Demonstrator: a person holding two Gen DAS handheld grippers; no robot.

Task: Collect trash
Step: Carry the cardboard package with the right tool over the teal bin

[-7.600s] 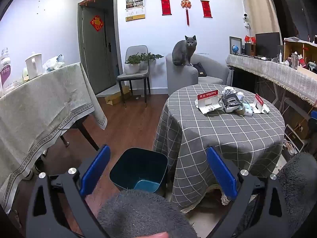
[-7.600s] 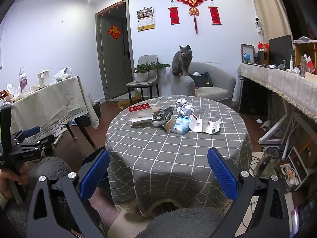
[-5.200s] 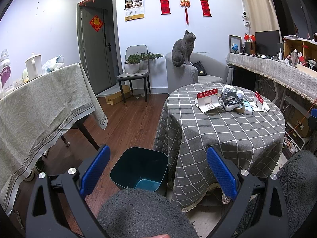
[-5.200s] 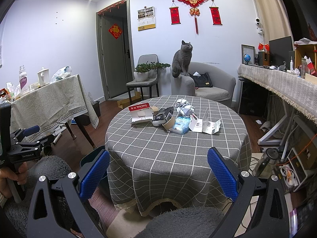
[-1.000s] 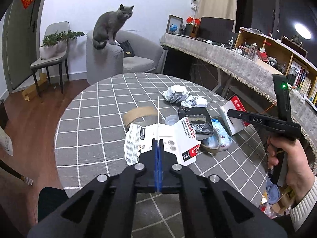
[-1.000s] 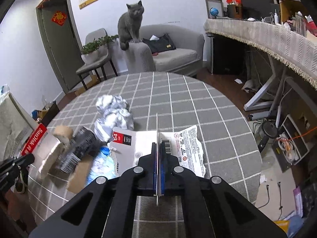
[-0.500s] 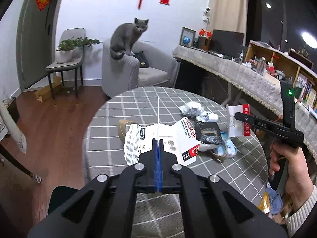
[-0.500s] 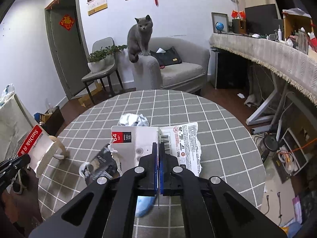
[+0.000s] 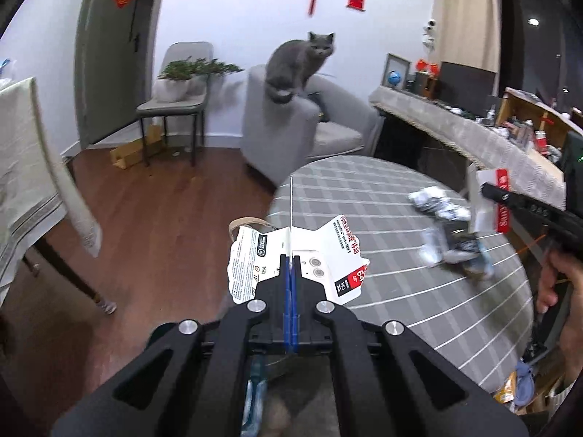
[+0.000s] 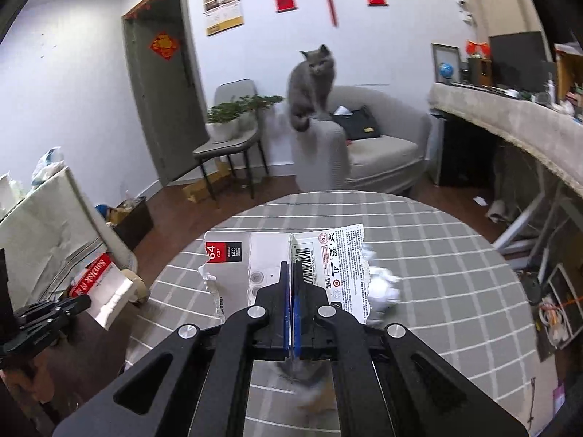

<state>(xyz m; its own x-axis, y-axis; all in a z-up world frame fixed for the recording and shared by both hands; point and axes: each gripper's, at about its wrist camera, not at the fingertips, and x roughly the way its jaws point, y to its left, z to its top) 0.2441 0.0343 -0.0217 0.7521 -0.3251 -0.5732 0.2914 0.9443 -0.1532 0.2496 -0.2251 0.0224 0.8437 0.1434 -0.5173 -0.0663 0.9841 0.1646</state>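
Left gripper (image 9: 290,271) clamped on card (image 9: 328,251); right gripper (image 10: 291,280) clamped on wrapper (image 10: 328,255) — both lifted off surface (image 10: 437,255). Advised: keep clamped till over bin — bin unseen.

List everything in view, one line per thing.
card package: 2, white with red label, one clamped in each tool
crumpled paper: at least 1, white, on table
table: 1, grey checked cloth, centre
cat: 1, grey, on armchair's arm
armchair: 1, grey, behind table
chair: 1, grey, by door, bearing potted plant
left tool: black, blue pads, shut
right tool: same, shut
hand: 1, gripping right tool
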